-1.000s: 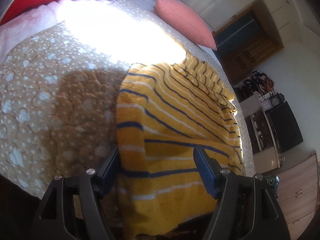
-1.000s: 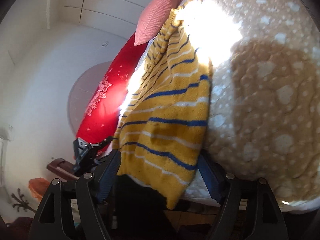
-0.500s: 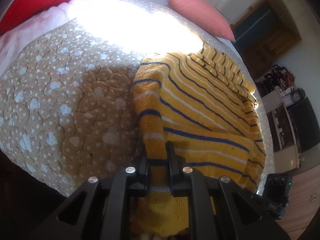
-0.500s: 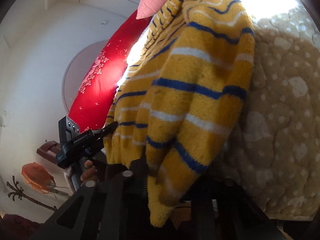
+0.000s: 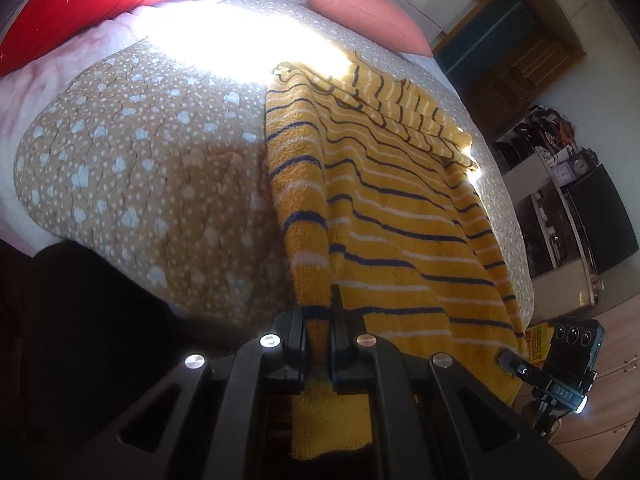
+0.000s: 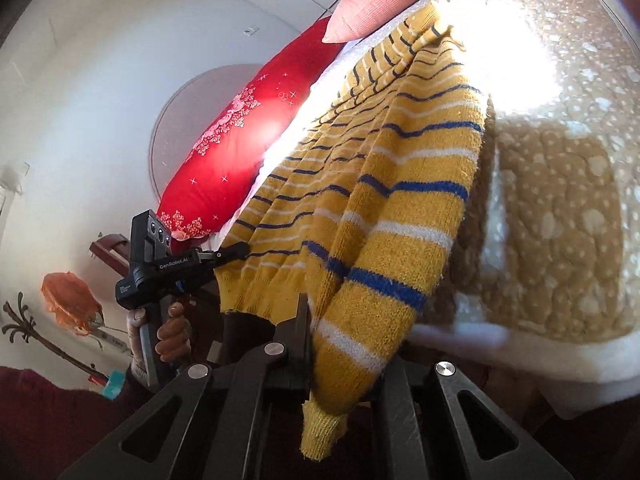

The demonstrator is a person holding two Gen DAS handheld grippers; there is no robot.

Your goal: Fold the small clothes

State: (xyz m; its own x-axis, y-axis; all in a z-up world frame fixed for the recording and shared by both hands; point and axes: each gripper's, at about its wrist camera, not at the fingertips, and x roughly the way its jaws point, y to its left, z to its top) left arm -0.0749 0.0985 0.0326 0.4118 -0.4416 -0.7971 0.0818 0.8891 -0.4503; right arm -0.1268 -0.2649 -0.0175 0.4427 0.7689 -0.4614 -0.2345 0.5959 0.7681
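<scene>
Both tongs, gaping a second ago, now pinch the yellow striped sweater [image 5: 400, 216] — left tongs [image 5: 320, 308] at lower centre, right tongs [image 6: 320, 320] likewise. You hold its near hem off the bed [image 5: 140, 184]; next, carry it toward the collar.

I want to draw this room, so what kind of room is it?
Most likely a bedroom. The yellow striped sweater lies on a bed with a dotted quilt, a pink pillow and a long red cushion at its head. A wooden dresser stands nearby.
</scene>
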